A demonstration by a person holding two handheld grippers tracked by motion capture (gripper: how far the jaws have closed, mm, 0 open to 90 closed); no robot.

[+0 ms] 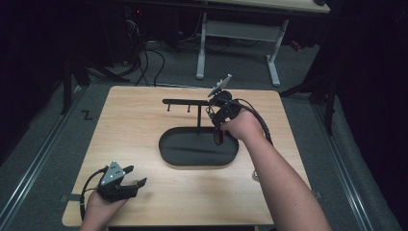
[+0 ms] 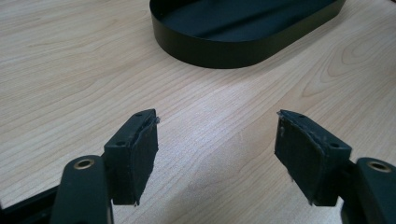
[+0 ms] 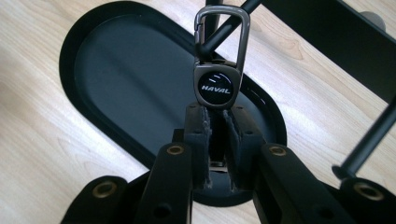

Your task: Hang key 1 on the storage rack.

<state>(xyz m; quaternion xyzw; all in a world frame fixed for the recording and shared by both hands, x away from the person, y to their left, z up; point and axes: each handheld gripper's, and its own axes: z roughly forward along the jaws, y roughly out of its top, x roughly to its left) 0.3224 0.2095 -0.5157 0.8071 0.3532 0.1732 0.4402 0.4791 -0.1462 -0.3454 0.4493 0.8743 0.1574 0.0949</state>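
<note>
Above the right end of the black oval tray [image 1: 166, 153], the right claw [image 3: 215, 122] is clamped on the lower part of a keychain [image 3: 215, 86], a dark metal fob marked HAVAL with a carabiner loop at its 12 o'clock end. Judging from the stand's crossbar [image 1: 185, 101] with small pegs hanging under it, the step in hand looks like hanging the keychain on a peg. To do it well, keep the grip firm on the fob body so the loop stays free and upright, bring the loop's opening level with a peg tip, then slide it along the peg rather than pushing against the upright post [image 1: 198, 118], which could tip the stand. In the right gripper view the loop sits just before a dark rod; whether it touches is hard to tell. Down at the table's [image 1: 144, 207] 7 o'clock corner, the left claw [image 2: 215, 156] rests with jaws wide apart, holding nothing, well apart from the tray.
</note>
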